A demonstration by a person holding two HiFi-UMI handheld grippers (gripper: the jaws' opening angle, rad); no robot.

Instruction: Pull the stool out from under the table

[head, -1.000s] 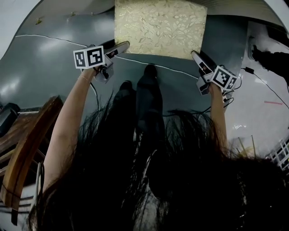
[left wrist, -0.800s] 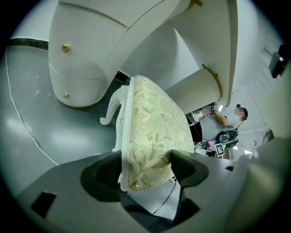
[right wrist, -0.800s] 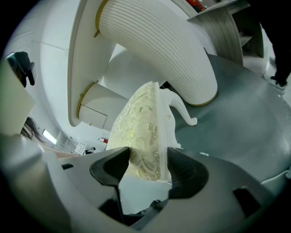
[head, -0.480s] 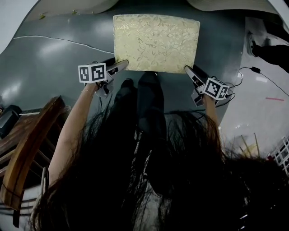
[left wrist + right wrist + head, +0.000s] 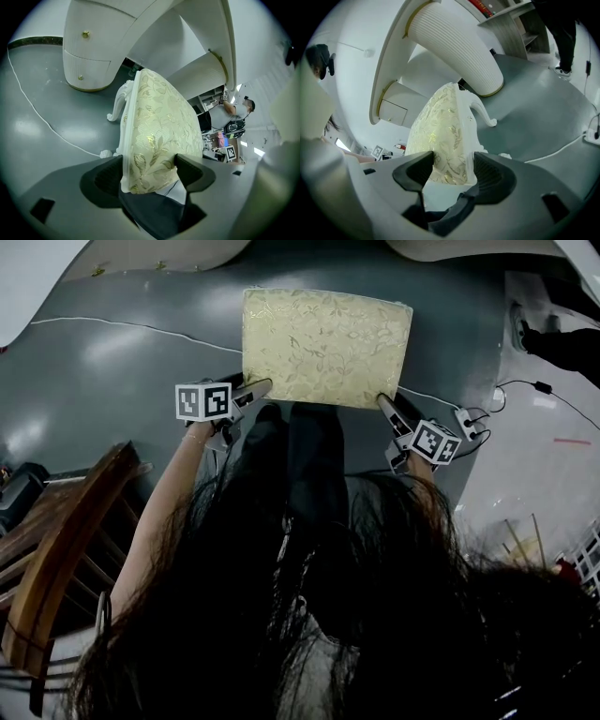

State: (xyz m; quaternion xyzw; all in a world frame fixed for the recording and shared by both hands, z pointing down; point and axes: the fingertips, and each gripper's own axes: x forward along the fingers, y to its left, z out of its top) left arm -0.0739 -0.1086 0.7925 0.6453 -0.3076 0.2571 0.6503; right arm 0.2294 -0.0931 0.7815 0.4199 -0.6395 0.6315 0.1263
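Wooden chair (image 5: 56, 549) low-left of left gripper (image 5: 255, 387), well apart. White cable (image 5: 122, 326) across grey floor (image 5: 112, 381) beyond it. White power strip (image 5: 466, 422) just right of right gripper (image 5: 384, 403); bystander's dark legs (image 5: 562, 345) farther right.

Gold-patterned cushioned stool (image 5: 326, 345), white legs, upright on floor

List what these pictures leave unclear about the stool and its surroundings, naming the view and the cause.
1. Legs of the stool: head view, hidden under its seat.
2. Table: head view, cut off by the top edge.
3. Wooden chair: head view, cut off by the left edge and covered by hair.
4. Stool's far-side legs: left gripper view, blocked by the seat.
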